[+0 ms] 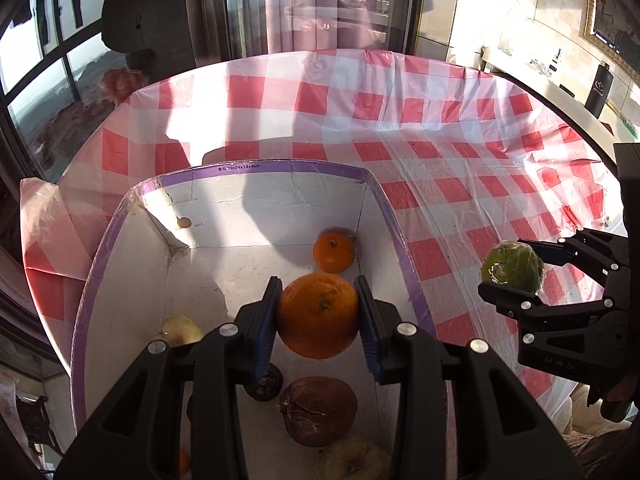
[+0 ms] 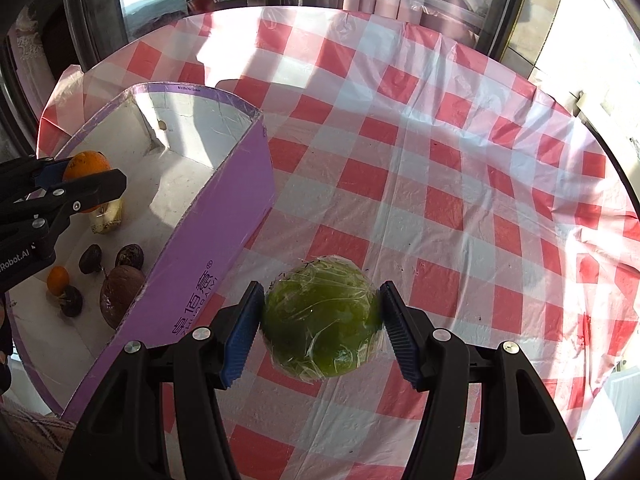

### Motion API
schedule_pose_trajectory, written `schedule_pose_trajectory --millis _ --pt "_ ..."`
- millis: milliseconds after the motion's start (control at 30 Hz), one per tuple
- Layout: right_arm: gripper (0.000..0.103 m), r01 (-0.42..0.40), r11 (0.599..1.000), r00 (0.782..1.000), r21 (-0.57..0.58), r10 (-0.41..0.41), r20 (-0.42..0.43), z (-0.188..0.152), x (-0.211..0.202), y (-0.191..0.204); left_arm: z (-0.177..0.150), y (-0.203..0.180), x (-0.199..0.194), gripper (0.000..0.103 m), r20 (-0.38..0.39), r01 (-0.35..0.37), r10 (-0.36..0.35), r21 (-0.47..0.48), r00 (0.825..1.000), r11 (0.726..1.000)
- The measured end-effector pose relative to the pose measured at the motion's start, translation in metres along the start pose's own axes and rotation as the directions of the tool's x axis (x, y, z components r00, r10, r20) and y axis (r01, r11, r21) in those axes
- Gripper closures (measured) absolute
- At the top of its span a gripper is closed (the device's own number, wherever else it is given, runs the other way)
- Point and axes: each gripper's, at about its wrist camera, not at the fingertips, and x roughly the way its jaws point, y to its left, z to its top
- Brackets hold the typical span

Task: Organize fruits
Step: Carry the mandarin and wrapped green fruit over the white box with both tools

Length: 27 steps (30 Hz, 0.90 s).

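three oranges (image 1: 318,314), one wrapped green fruit (image 2: 322,322), one box (image 2: 224,216)

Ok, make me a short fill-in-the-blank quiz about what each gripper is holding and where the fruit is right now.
1. The left gripper is shut on an ____ fruit above the box.
2. The right gripper holds a green fruit wrapped in clear ____.
3. The green fruit is above the checked tablecloth, ____ the box.
4. The outer wall of the box is ____ in colour.

Missing words: orange; plastic film; outside; purple
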Motion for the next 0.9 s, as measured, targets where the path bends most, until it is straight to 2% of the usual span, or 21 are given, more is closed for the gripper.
schedule_pose_trajectory --millis 200,600,733,900 --pt "0.044 -0.020 0.999 1.000 -0.029 0.020 -0.003 0.007 0.001 0.018 -0.009 0.015 0.011 0.066 -0.076 -0.059 0.059 0.002 0.995 0.998" --pt "0.044 -0.048 0.996 0.999 -0.082 0.049 0.017 0.031 -0.003 0.048 -0.029 0.053 0.021 0.066 -0.164 -0.108 0.098 -0.055 0.982 0.993" --pt "0.044 -0.062 0.995 0.996 -0.079 0.066 0.059 0.043 -0.015 0.054 -0.038 0.065 0.022 0.066 -0.187 -0.125 0.108 -0.077 0.976 0.989" --pt "0.044 -0.095 0.984 0.989 -0.153 0.110 0.094 0.054 -0.026 0.080 -0.050 0.081 0.020 0.066 -0.210 -0.146 0.121 -0.106 0.970 0.984"
